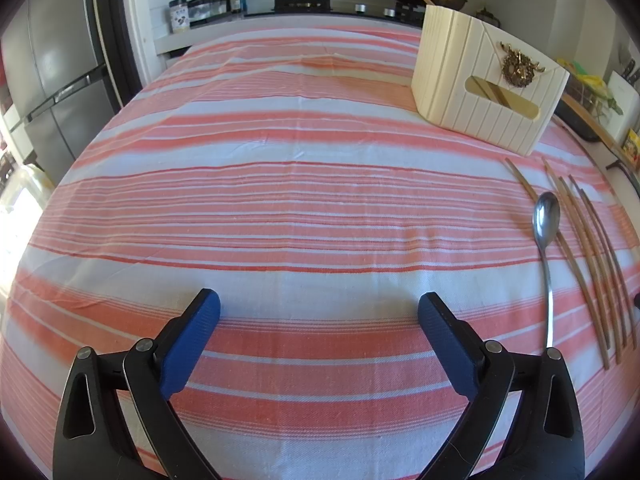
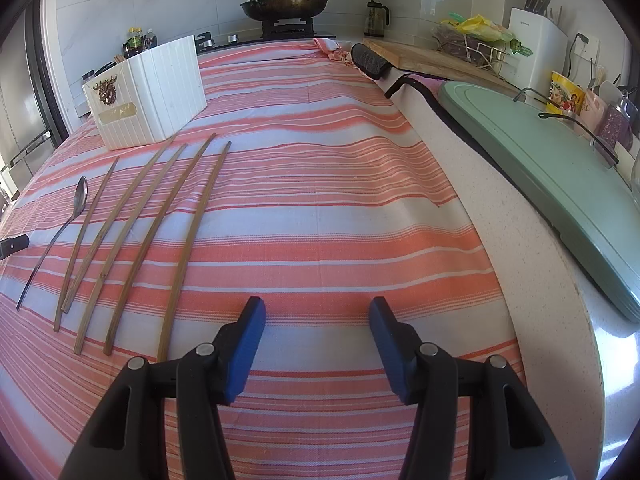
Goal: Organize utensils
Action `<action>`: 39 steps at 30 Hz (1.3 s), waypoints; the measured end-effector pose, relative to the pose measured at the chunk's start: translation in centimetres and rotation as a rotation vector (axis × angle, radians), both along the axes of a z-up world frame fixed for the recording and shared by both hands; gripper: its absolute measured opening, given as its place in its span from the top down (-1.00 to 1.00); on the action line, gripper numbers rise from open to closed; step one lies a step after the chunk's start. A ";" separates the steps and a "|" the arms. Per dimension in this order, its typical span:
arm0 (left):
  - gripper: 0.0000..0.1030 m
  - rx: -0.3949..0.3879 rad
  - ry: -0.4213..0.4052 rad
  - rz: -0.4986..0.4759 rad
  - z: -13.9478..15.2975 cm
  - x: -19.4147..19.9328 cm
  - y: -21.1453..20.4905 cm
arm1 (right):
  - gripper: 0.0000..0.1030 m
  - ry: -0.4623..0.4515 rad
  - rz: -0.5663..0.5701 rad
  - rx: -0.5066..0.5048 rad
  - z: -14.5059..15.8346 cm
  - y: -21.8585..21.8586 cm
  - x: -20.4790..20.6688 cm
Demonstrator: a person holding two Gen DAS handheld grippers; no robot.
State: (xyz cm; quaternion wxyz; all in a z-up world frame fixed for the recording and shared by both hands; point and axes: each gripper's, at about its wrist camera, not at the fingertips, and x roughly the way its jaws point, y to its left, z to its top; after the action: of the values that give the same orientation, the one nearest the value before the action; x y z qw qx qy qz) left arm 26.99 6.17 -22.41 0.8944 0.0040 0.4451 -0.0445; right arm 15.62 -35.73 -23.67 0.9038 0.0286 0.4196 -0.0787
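Observation:
A metal spoon (image 1: 546,224) and several wooden chopsticks (image 1: 592,256) lie side by side on the striped cloth, to the right in the left wrist view. A cream ribbed utensil holder (image 1: 484,84) with a gold ornament stands beyond them. My left gripper (image 1: 319,312) is open and empty, low over the cloth, left of the spoon. In the right wrist view the spoon (image 2: 76,204), the chopsticks (image 2: 152,220) and the holder (image 2: 148,92) are to the left. My right gripper (image 2: 317,316) is open and empty, just right of the nearest chopstick.
The striped cloth (image 2: 320,168) covers the counter. A green board (image 2: 560,168) and a wooden cutting board (image 2: 432,56) lie along the right edge. A pan (image 2: 286,4) sits on the stove behind. A fridge (image 1: 60,80) stands at the left.

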 end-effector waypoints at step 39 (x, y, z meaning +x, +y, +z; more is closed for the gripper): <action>-0.93 -0.204 -0.044 -0.234 4.6 -3.3 -4.8 | -0.07 -0.005 0.001 0.009 0.0 0.2 0.0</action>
State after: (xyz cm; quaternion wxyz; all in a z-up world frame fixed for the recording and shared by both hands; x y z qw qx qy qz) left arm 23.70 1.37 -17.78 0.8883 -0.0342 0.4151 -0.1935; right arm 15.63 -35.55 -23.64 0.9047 0.0327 0.4179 -0.0760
